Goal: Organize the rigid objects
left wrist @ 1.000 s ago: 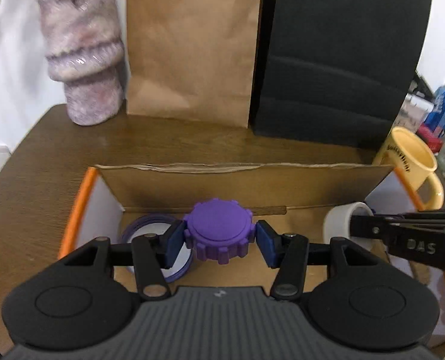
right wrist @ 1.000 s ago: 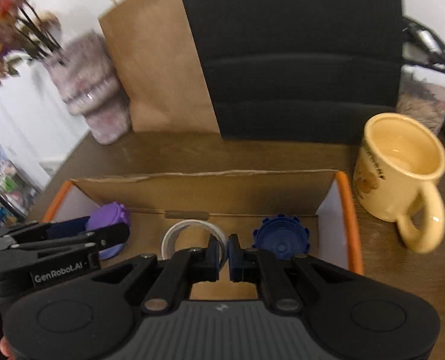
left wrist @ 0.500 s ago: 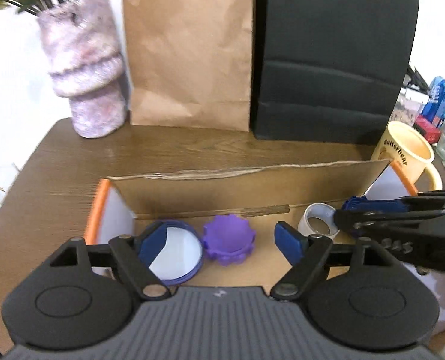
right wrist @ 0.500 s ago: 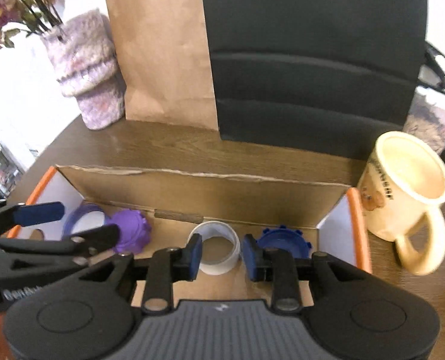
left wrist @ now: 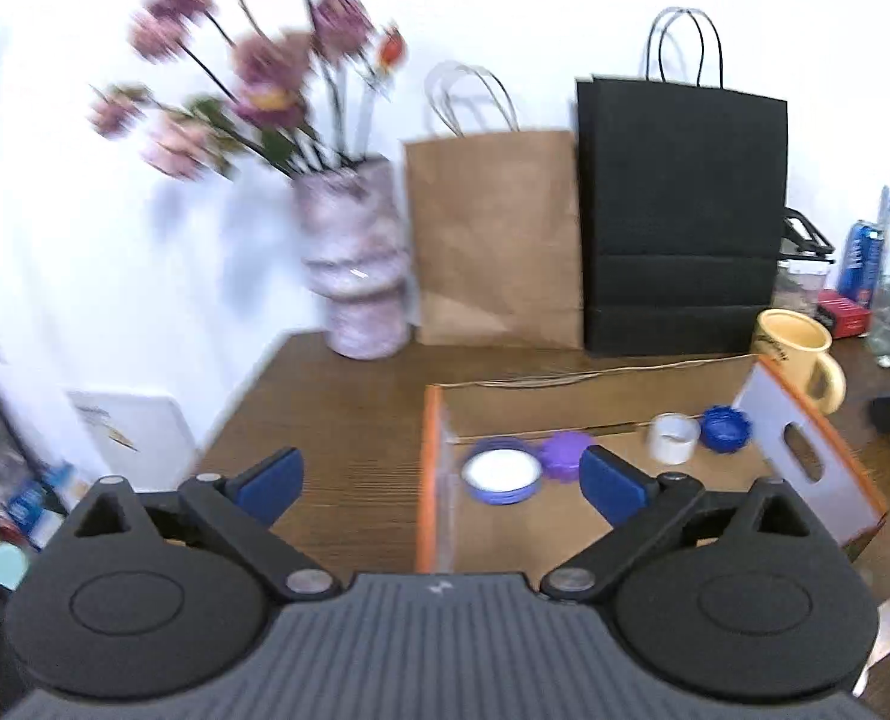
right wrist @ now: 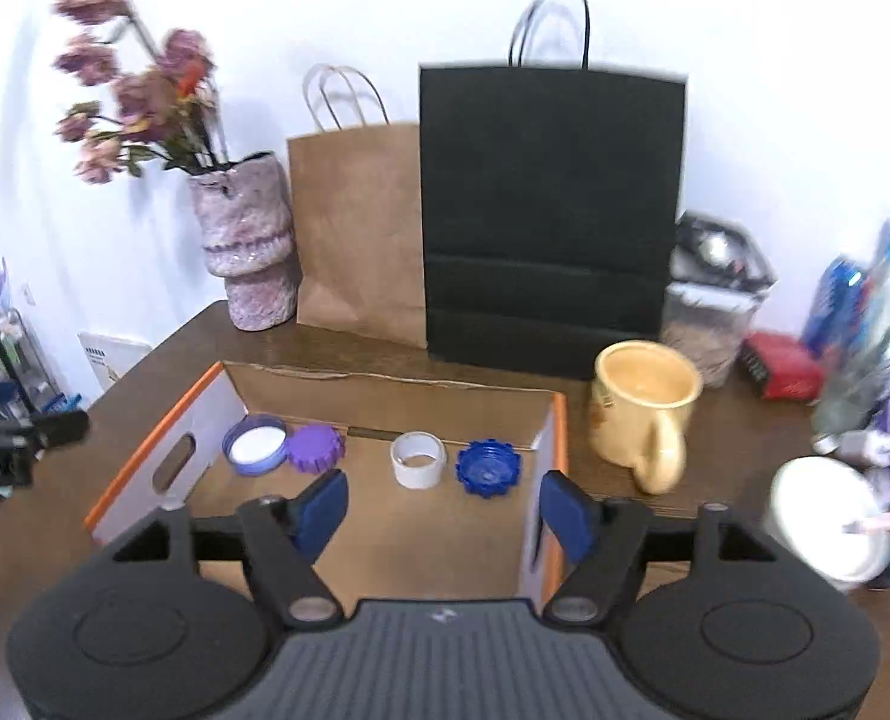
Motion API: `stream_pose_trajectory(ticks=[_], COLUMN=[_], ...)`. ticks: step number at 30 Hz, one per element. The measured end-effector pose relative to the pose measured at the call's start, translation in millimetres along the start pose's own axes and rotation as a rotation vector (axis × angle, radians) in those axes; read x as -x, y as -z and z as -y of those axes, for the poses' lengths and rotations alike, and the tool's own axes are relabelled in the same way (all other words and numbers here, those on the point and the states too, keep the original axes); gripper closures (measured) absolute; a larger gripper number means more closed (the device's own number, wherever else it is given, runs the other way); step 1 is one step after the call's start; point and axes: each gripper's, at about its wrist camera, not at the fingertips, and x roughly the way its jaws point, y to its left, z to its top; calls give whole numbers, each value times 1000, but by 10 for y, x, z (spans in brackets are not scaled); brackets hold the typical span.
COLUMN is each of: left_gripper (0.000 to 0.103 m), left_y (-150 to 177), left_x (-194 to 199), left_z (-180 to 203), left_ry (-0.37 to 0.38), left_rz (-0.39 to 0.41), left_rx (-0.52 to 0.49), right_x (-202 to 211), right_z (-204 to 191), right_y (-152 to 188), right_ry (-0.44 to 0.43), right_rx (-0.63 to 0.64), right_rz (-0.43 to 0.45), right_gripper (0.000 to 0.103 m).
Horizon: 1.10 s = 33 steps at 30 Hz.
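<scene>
A shallow cardboard box with orange edges (left wrist: 429, 468) (right wrist: 559, 420) lies on the brown table. In it sit in a row a purple-rimmed lid with a white inside (left wrist: 502, 471) (right wrist: 255, 443), a purple ridged cap (left wrist: 565, 455) (right wrist: 315, 449), a white tape roll (left wrist: 673, 437) (right wrist: 417, 459) and a blue ridged cap (left wrist: 725, 427) (right wrist: 488, 468). My left gripper (left wrist: 441, 480) is open and empty, raised over the box's left edge. My right gripper (right wrist: 445, 510) is open and empty, raised above the box's near side.
A yellow mug (right wrist: 646, 411) (left wrist: 799, 354) stands right of the box. A vase of flowers (right wrist: 246, 252), a brown paper bag (right wrist: 360, 228) and a black bag (right wrist: 550, 210) stand behind it. A white cup (right wrist: 823, 522), bottles and a red box crowd the right.
My left gripper let go of the purple cap in the box, opened wide and pulled back up and to the left. My right gripper opened and pulled back from the tape roll.
</scene>
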Motion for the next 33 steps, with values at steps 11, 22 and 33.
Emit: stream_pose_trajectory(ticks=[11,22,33], left_gripper=[0,0,0], left_y=[1123,2223,2864], left_x=[1271,2386,3122], left_z=[-85,-119,-102], left_ry=[49,39,72], left_rz=[243,365,282], left_rx=[22,71,91], right_x=[1088,1991,2871], right_z=[-323,-664,-1129], right_y=[1045,2283,3279], right_ry=[-10,-53,13], right_rx=[75,-16,46], right_rz=[260,356,380], right_gripper=[19,11,8])
